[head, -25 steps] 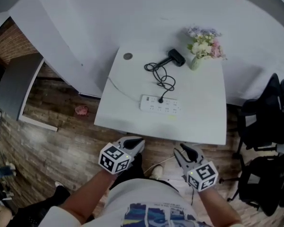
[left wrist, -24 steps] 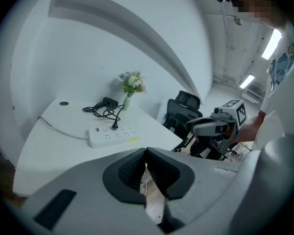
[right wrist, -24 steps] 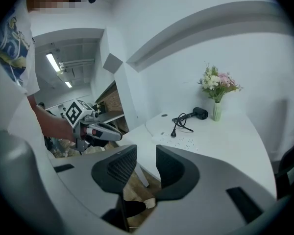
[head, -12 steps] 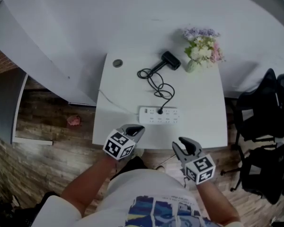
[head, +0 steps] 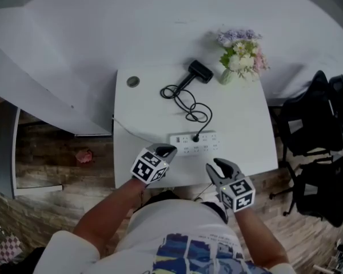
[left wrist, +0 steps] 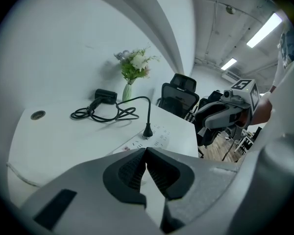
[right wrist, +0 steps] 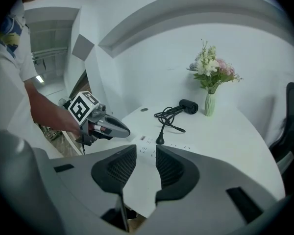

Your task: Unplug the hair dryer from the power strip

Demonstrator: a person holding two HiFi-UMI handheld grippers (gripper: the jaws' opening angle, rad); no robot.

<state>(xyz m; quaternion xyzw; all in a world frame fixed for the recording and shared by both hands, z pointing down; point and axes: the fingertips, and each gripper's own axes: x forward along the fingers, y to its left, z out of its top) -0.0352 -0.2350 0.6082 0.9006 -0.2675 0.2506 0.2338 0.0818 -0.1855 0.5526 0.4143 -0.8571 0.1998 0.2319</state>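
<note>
A black hair dryer (head: 199,71) lies at the back of the white table (head: 246,124). Its coiled black cord (head: 187,100) runs forward to a black plug (head: 195,137) standing in the white power strip (head: 194,143) near the front edge. My left gripper (head: 167,150) hovers just left of the strip's end, jaws shut on nothing (left wrist: 146,150). Over the front edge, right of the strip, my right gripper (head: 215,165) is open and empty (right wrist: 146,148). The plug (left wrist: 147,131) and strip (right wrist: 162,144) lie ahead of both grippers.
A vase of flowers (head: 239,56) stands at the back right corner, beside the dryer. A round cable hole (head: 132,81) sits at the back left. Black office chairs (head: 317,124) stand right of the table. A curved white wall runs behind it.
Both grippers have moved forward, from over the floor in front of the table to its front edge, close to the power strip. The dryer, cord and plug have not moved.
</note>
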